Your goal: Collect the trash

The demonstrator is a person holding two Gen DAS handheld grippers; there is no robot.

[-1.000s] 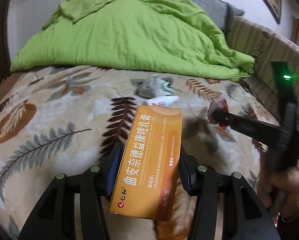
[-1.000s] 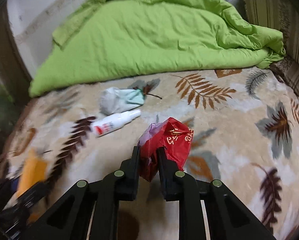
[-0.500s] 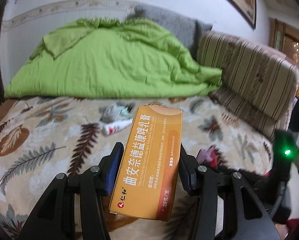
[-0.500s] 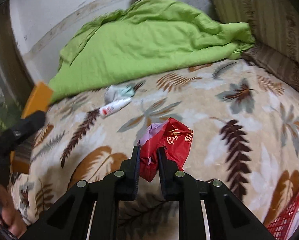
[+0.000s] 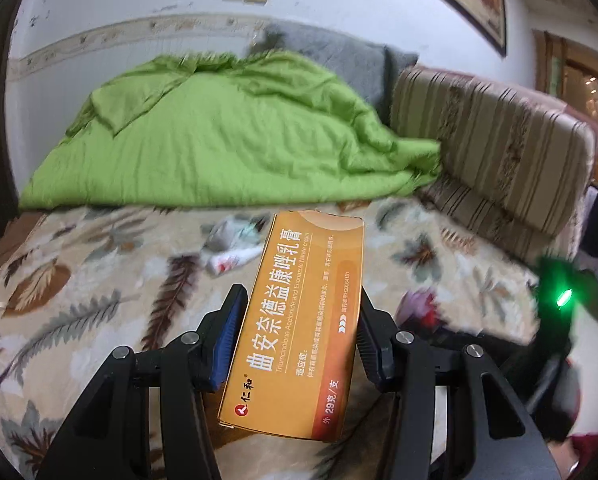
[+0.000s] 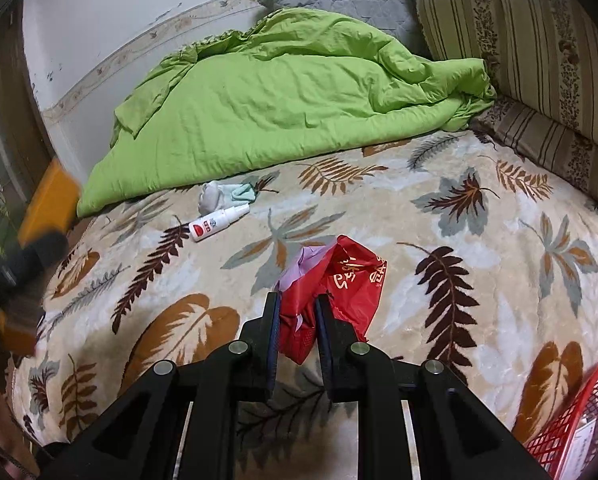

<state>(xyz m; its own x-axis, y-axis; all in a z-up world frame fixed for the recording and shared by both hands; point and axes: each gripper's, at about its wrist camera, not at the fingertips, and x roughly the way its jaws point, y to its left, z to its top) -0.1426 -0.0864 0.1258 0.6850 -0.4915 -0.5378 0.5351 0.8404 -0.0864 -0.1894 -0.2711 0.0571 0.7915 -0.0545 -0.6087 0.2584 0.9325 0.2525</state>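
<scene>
orange box (image 5: pixel 299 320): upright, clamped | red wrapper (image 6: pixel 335 292): crumpled, pinched | white spray bottle (image 6: pixel 218 224): lying on blanket

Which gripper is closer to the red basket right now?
Right. The red basket sits just beside the right gripper, at its lower right, while the left gripper is far across the bed on the other side, holding the orange box.

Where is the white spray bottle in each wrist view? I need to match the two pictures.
Left wrist: white spray bottle centre, blurred, just left of the orange box's top.
Right wrist: left of centre, lying on the leaf-print blanket.
Shared landmark: crumpled tissue wad directly behind it.
</scene>
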